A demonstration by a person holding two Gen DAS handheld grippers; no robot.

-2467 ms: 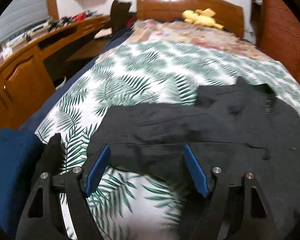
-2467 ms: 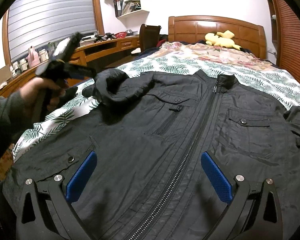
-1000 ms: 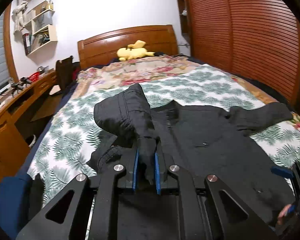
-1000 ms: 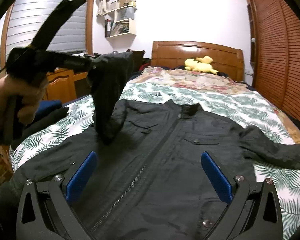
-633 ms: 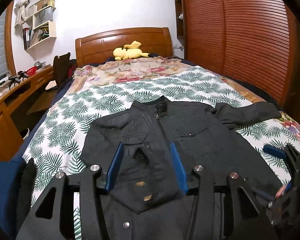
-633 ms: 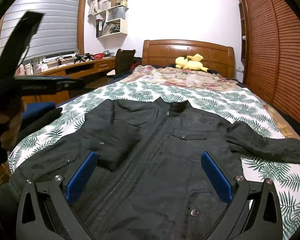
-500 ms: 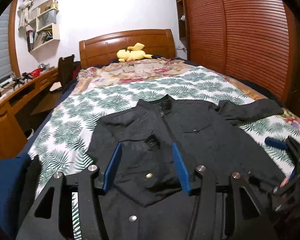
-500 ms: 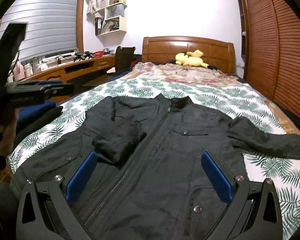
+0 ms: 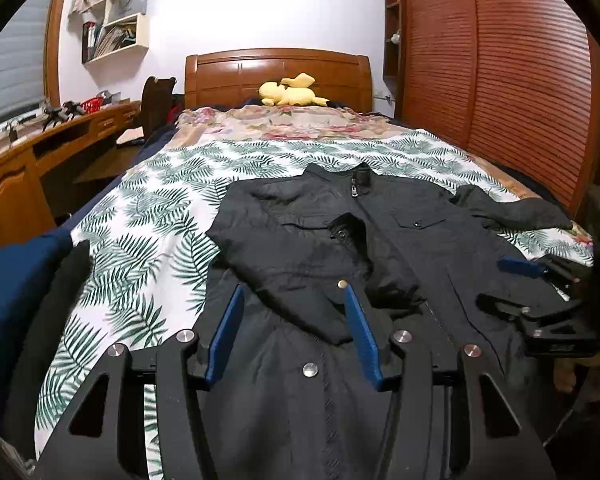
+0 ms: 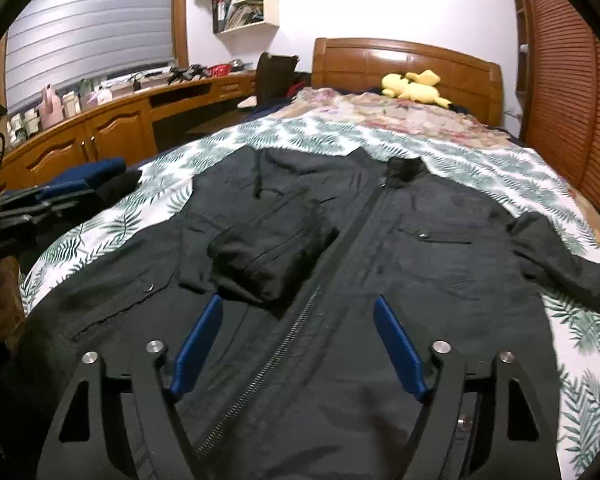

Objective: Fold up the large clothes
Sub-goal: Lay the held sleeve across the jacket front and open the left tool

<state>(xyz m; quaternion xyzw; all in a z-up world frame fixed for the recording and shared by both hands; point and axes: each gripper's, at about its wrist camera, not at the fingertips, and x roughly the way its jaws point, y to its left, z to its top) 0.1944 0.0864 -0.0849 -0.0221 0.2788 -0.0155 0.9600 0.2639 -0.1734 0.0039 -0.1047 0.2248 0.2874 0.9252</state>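
Note:
A black zip-up jacket (image 9: 420, 248) lies face up on the bed, collar toward the headboard; it also shows in the right wrist view (image 10: 420, 264). Its left sleeve (image 9: 312, 264) is folded across the chest and appears as a bunched lump in the right wrist view (image 10: 268, 256). The other sleeve (image 9: 516, 210) stretches out to the right (image 10: 572, 264). My left gripper (image 9: 292, 300) is open and empty above the folded sleeve's end. My right gripper (image 10: 300, 312) is open and empty over the zipper near the hem.
The bed has a palm-leaf sheet (image 9: 140, 232), a floral cover (image 9: 284, 124), a yellow plush toy (image 9: 288, 94) and a wooden headboard (image 10: 400, 62). A wooden desk (image 10: 112, 128) runs along the left. Slatted wardrobe doors (image 9: 520, 80) stand on the right. Dark blue cloth (image 9: 12, 280) lies at the bed's left corner.
My left gripper lifted the left sleeve, laid it across the chest, let go and opened. Both grippers have moved closer and lower over the jacket's hem.

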